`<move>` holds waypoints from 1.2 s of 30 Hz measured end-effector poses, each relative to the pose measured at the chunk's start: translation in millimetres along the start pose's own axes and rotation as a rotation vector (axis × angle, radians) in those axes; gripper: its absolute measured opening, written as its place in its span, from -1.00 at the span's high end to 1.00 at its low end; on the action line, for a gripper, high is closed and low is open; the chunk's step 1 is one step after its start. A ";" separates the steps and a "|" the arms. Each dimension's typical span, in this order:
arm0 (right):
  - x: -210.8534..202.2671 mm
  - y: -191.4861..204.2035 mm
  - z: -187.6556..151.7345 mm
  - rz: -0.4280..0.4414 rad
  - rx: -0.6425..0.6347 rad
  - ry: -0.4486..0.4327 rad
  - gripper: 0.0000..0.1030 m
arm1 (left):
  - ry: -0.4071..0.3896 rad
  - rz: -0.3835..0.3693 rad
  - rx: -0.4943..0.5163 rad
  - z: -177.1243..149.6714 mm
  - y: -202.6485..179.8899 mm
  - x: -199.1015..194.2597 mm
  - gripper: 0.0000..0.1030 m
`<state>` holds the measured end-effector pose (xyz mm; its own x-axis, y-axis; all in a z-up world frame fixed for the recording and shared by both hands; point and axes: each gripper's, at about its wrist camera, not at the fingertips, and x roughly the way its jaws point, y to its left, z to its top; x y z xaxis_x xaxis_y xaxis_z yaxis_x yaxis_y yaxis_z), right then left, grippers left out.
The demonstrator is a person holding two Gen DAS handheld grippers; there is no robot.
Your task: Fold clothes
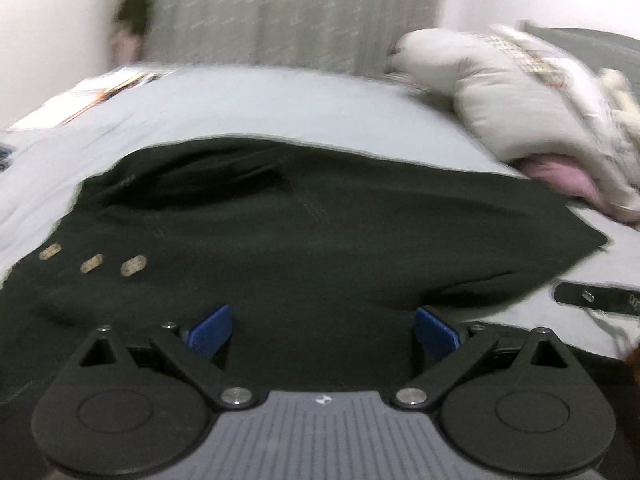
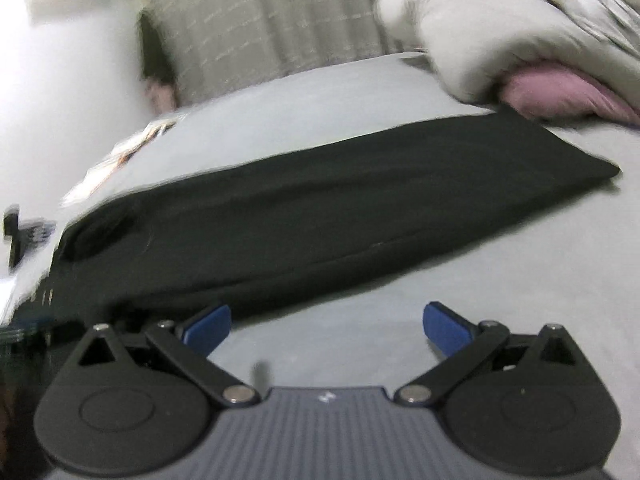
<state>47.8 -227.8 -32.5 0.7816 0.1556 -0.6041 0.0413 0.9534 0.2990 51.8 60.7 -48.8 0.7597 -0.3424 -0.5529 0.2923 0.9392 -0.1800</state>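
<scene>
Dark garment laid in a long band on the grey bedsheet, both grippers spread wide and holding nothing.

The black garment (image 1: 304, 232) spans the bedsheet (image 2: 500, 280), its pointed corner at 3 o'clock and three pale eyelets (image 1: 92, 264) at 9 o'clock. The left gripper (image 1: 322, 328) hovers over the cloth; the right gripper (image 2: 326, 322) hangs over bare sheet, the hem at its 11 o'clock. This looks partly folded lengthwise; whether another fold is due, I cannot tell.

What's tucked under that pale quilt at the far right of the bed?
A pink cushion or cloth pokes out from under the pale quilt, resting on the grey sheet just beyond the black garment. How far it runs underneath is covered.
</scene>
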 end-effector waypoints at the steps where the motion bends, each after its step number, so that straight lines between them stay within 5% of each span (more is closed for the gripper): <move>1: 0.4 -7.1 0.2 0.004 0.028 -0.009 -1.00 | -0.006 -0.049 0.018 -1.8 -3.4 3.5 -0.90; 3: 1.2 -21.2 0.7 0.011 0.084 -0.027 -1.00 | 0.012 -0.128 0.057 -9.4 -9.5 12.7 -0.90; 7: 6.8 -32.6 13.6 -0.018 0.093 -0.058 -1.00 | 0.060 -0.120 0.145 -12.1 -17.0 16.8 -0.89; 10: 13.5 -33.6 30.2 -0.046 0.131 -0.087 -1.00 | 0.041 -0.143 0.176 15.6 -17.1 5.7 -0.89; 15: 29.6 -34.0 50.8 -0.180 0.236 -0.059 -0.99 | -0.038 -0.002 0.120 68.5 23.1 24.6 -0.89; 20: 38.3 -38.8 35.3 -0.247 0.305 -0.081 -1.00 | -0.070 -0.005 0.091 112.4 51.9 55.6 -0.89; 28: 54.6 -42.4 35.7 -0.238 0.256 -0.149 -1.00 | 0.031 -0.054 0.251 159.6 42.9 172.1 -0.89; 34: 54.6 -58.3 35.5 -0.187 0.324 -0.205 -0.99 | 0.124 0.031 0.315 158.8 38.1 227.5 -0.90; 36: 55.8 -61.2 35.2 -0.188 0.337 -0.221 -0.72 | 0.096 0.051 0.325 151.0 36.3 235.9 -0.91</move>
<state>110.7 -286.6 -58.5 0.8537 -0.1063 -0.5098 0.3674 0.8168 0.4449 329.3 10.2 -62.9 0.7247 -0.2766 -0.6311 0.4366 0.8929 0.1101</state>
